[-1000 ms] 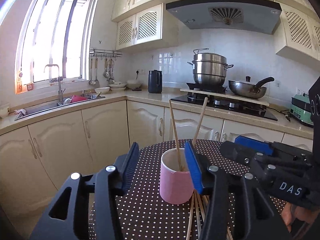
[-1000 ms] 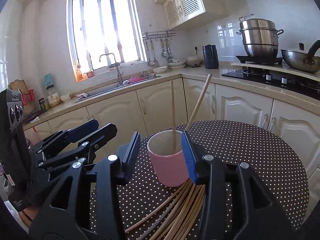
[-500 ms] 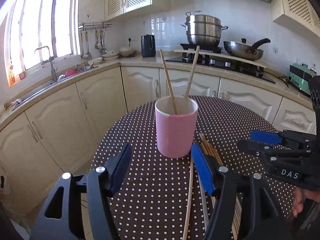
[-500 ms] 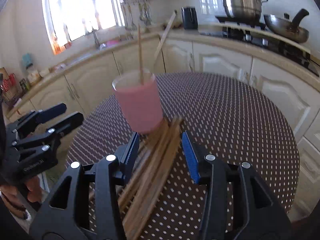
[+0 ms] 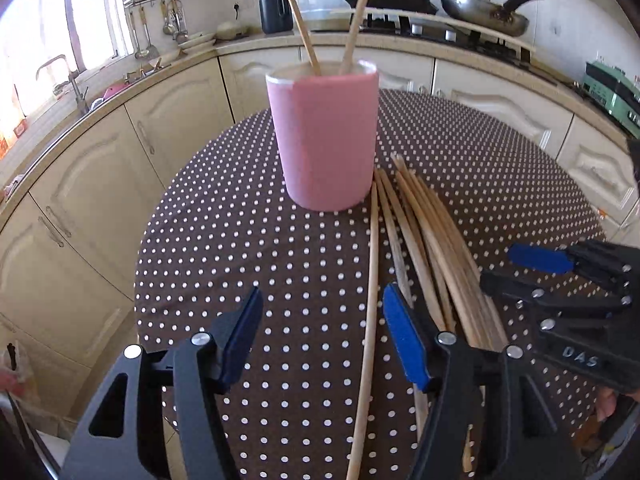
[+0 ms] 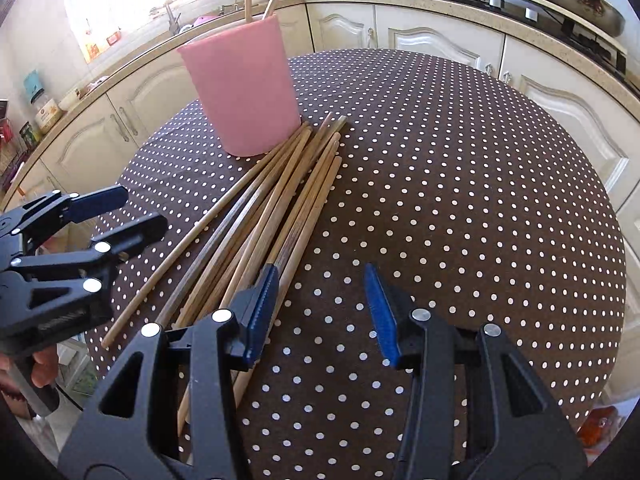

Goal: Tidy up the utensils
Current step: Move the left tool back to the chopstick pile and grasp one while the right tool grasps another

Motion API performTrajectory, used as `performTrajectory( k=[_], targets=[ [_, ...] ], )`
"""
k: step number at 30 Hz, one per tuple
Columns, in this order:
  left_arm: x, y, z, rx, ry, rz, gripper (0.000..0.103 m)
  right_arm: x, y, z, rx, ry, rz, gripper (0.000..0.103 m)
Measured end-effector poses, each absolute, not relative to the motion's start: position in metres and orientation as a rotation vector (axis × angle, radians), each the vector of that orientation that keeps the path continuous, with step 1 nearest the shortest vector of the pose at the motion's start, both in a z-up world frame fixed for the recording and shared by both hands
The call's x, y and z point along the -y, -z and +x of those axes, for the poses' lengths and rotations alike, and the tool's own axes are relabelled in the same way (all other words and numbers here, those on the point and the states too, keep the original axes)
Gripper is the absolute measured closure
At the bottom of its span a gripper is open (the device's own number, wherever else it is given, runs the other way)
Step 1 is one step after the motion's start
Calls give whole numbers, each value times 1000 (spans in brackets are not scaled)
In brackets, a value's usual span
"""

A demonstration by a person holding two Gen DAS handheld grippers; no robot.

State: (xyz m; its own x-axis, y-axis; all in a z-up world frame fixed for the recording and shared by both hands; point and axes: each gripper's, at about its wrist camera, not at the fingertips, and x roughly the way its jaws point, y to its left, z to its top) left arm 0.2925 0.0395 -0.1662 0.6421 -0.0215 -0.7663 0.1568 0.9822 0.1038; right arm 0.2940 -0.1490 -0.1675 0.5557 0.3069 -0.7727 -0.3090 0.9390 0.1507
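A pink cup stands on a round brown dotted table with two chopsticks upright in it. Several loose wooden chopsticks lie fanned out in front of the cup. My left gripper hovers open low over the table; one stray chopstick lies between its jaws, untouched. My right gripper is open over the pile's near right edge, its left pad above the outermost sticks and nothing in its grip.
Cream cabinets and a counter curve behind the table. On the counter are a sink tap, a black kettle and a stove with a wok. A hand holds the left gripper at the table's left edge.
Both grippers have sunk and tipped down toward the table, from cup height to just over the loose chopsticks. The left jaws have widened.
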Motion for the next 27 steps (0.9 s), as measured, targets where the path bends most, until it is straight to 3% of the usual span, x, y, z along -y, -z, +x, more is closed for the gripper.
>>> performTrajectory(
  k=[17, 27],
  targets=[
    [-33, 183, 296, -916, 89, 213, 41, 128, 172, 271, -889, -328, -175, 57],
    [-15, 180, 321, -1013, 111, 233, 41, 124, 161, 314, -1119, -404, -241, 62]
  ],
)
